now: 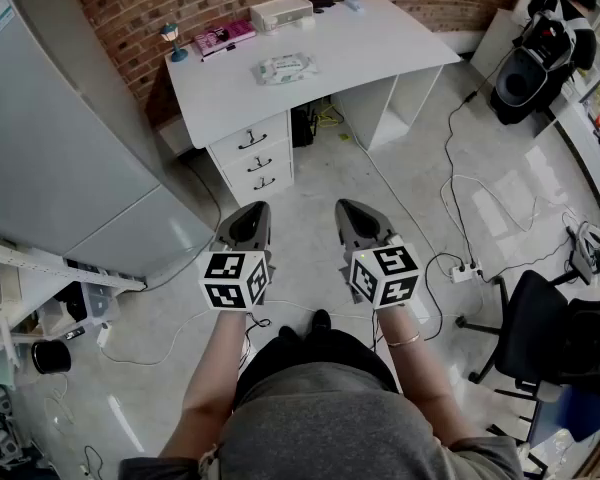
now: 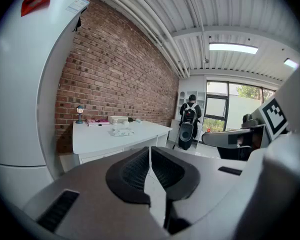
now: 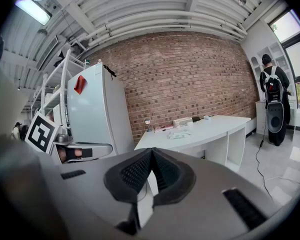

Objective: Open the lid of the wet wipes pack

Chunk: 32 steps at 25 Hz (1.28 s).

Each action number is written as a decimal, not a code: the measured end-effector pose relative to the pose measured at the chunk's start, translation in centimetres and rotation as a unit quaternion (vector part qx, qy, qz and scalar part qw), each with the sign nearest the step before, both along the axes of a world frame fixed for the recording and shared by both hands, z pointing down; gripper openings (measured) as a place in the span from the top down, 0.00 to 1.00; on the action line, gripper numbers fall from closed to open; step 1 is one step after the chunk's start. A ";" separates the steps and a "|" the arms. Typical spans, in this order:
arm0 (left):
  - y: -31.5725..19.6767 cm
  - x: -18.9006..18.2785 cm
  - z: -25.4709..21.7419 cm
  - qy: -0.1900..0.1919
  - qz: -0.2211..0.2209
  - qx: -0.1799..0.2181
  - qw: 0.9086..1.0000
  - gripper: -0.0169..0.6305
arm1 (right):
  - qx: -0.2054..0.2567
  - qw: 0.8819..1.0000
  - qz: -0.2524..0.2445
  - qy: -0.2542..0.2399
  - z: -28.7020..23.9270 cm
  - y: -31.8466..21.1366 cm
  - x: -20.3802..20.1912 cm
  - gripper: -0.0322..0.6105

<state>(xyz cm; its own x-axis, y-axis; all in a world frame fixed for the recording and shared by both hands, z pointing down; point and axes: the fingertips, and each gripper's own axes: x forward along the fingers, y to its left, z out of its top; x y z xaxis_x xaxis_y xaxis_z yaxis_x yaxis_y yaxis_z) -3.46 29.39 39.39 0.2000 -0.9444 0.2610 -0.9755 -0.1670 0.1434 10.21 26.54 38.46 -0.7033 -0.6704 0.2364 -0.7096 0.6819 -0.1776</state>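
Head view: two grippers, left gripper (image 1: 250, 218) and right gripper (image 1: 355, 218), held side by side over the floor and well short of the worktop (image 1: 380, 48), each with one marker cube. One wipes pack (image 1: 283, 67) lies flat near the middle of the worktop, lid shut, apart from everything else. At the back edge by the brick wall: one lamp (image 1: 170, 38), one pink book (image 1: 225, 36), one white box (image 1: 280, 12). Three drawers (image 1: 255, 158) under the worktop's left part. One fridge (image 1: 50, 158) at left, one office chair (image 1: 540, 328) at right, cables on the floor. Left gripper view: fingers (image 2: 135, 171) pressed together, nothing between them. The pack (image 2: 121, 131) sits far ahead on the worktop, lamp at its left end. One person with a backpack (image 2: 190, 115) stands at the far window, and the right gripper shows at the right edge. Right gripper view: fingers (image 3: 132, 176) also closed at the tips, empty. The pack (image 3: 179, 134) is on the worktop far ahead, with the fridge left of it. The left gripper is at the left edge, and the same person stands at far right.
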 end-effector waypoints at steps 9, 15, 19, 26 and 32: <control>-0.2 1.1 0.0 -0.010 -0.009 0.001 1.000 0.92 | -0.018 1.000 0.005 -0.010 1.1 -0.4 1.7 0.94; -0.4 1.3 0.3 -0.005 -0.005 -0.010 1.000 0.92 | -0.031 0.999 -0.010 -0.017 2.1 -0.8 1.5 0.94; -0.5 1.7 0.9 0.001 -0.009 -0.016 1.000 0.88 | -0.035 0.999 -0.011 -0.019 2.6 -1.1 2.2 0.94; -0.9 1.9 0.5 0.007 -0.027 -0.015 0.999 0.79 | -0.036 0.999 -0.011 -0.021 2.7 -1.6 3.2 0.94; -2.3 2.0 -0.3 0.001 -0.031 -0.011 0.999 0.76 | -0.044 0.999 -0.011 -0.025 2.8 -2.8 3.6 0.94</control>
